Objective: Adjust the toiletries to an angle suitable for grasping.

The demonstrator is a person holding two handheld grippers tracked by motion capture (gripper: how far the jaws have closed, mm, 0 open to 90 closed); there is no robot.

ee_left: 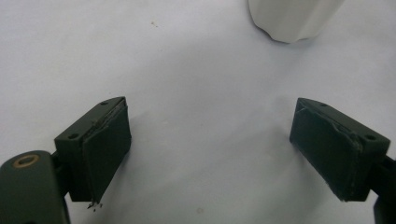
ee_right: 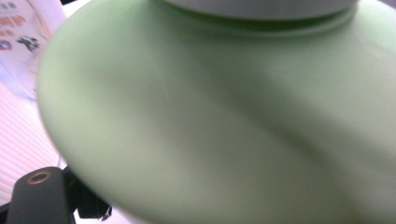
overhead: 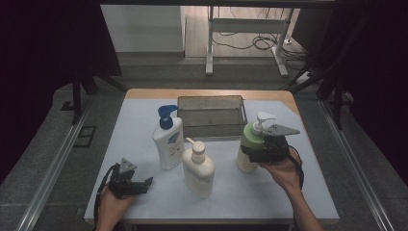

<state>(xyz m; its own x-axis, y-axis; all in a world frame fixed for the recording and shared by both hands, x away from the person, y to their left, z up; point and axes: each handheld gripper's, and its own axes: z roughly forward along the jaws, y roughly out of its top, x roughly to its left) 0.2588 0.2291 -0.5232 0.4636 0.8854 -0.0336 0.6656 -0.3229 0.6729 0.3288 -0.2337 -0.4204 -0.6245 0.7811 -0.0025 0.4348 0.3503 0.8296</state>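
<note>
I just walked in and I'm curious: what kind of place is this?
Probably a lab or test workshop: a table fenced by dark curtains, cables on the bare floor, and a person's hand-held gripper at a green pump bottle.

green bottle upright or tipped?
Upright: the green bottle stands on the table, pump on top, right gripper around it.
</note>
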